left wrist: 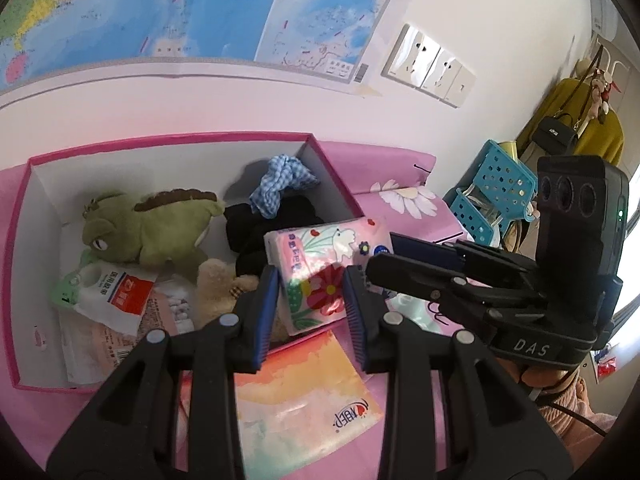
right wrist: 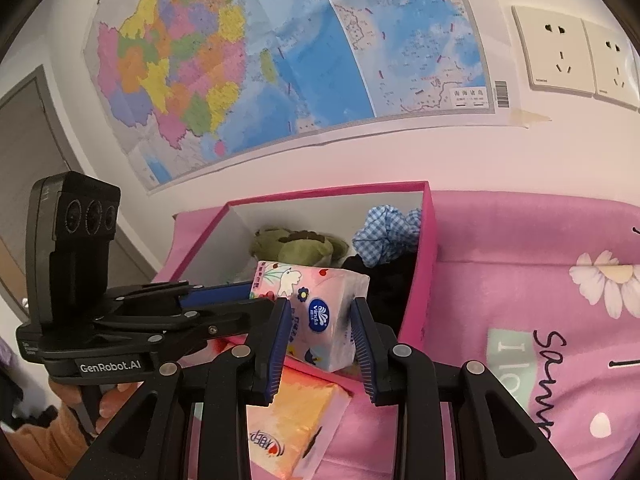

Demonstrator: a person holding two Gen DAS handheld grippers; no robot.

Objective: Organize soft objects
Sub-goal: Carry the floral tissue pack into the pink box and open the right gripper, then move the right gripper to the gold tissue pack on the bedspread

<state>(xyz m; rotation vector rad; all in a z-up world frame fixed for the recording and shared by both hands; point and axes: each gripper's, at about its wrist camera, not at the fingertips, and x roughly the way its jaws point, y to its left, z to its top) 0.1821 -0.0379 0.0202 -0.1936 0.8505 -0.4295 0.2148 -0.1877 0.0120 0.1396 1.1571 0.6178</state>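
Your left hand-held gripper (left wrist: 310, 312) and right hand-held gripper (right wrist: 320, 340) both clamp the tissue pack (left wrist: 324, 272) above the pink box's (left wrist: 168, 138) five-o'clock corner.

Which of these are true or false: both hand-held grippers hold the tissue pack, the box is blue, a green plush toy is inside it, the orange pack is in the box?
1. Both the left hand-held gripper and the right hand-held gripper hold the flowered tissue pack. True.
2. The box is blue. False: its rim is pink.
3. A green plush toy lies inside it. True.
4. The orange pack is in the box. False: it lies outside, on the pink sheet.
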